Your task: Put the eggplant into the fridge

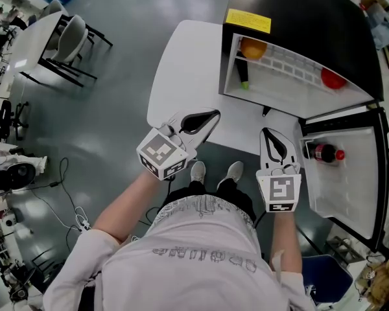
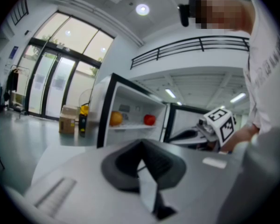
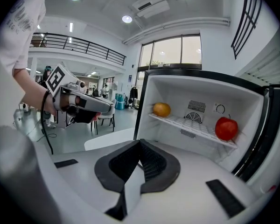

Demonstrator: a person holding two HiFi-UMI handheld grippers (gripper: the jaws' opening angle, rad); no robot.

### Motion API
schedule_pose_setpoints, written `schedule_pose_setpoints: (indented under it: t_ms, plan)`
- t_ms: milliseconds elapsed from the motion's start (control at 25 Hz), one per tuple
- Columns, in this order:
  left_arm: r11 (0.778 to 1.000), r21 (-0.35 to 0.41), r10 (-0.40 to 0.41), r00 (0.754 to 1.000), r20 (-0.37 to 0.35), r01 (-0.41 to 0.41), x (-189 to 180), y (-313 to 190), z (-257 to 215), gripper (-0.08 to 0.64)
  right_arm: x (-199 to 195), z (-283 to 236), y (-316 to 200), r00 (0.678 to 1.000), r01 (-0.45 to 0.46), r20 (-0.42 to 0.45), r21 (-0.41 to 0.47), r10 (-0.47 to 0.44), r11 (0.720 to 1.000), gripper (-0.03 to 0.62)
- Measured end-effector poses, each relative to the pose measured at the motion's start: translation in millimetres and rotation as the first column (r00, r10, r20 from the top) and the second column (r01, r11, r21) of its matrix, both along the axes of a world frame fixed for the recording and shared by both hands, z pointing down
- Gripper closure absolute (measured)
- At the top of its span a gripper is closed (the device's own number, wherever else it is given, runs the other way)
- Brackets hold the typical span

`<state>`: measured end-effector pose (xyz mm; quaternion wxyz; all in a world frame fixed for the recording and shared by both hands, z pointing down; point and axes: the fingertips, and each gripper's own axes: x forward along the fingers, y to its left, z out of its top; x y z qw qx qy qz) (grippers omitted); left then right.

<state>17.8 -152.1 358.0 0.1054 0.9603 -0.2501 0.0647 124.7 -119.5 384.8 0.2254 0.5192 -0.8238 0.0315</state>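
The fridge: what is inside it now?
On its shelf an orange and a red apple; below, a dark thing with a green end. The door holds a bottle. Floor partly hidden.

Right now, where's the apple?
Right gripper view: the apple sits at the right end of the shelf inside the open fridge, with the orange at the shelf's left end.

The fridge (image 1: 298, 18) has a glossy black casing and a smooth white plastic liner; its shelf (image 3: 196, 127) is white coated wire. The table (image 1: 181, 76) is smooth matt white. The floor (image 1: 117, 96) is grey, polished and reflective. The left gripper (image 1: 212, 115) and right gripper (image 1: 268, 133) have matt white plastic shells with black ribbed pads (image 3: 151, 163). The shirt (image 1: 201, 251) is soft pale cloth.
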Motion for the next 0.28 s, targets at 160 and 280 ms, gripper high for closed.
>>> schedule_pose_setpoints:
  t_ms: [160,280]
  plan:
    - [1.0,0.0,0.0,1.0,-0.003,0.0,-0.8,0.5,-0.4,0.552,-0.7,-0.4,0.3,1.0,-0.001,-0.002,0.004,0.001,1.0,0.588]
    - [1.0,0.002,-0.001,1.0,-0.005,0.001,-1.9,0.9,-0.9,0.552,-1.6,-1.2,0.4,1.0,-0.002,-0.004,0.008,0.002,1.0,0.588]
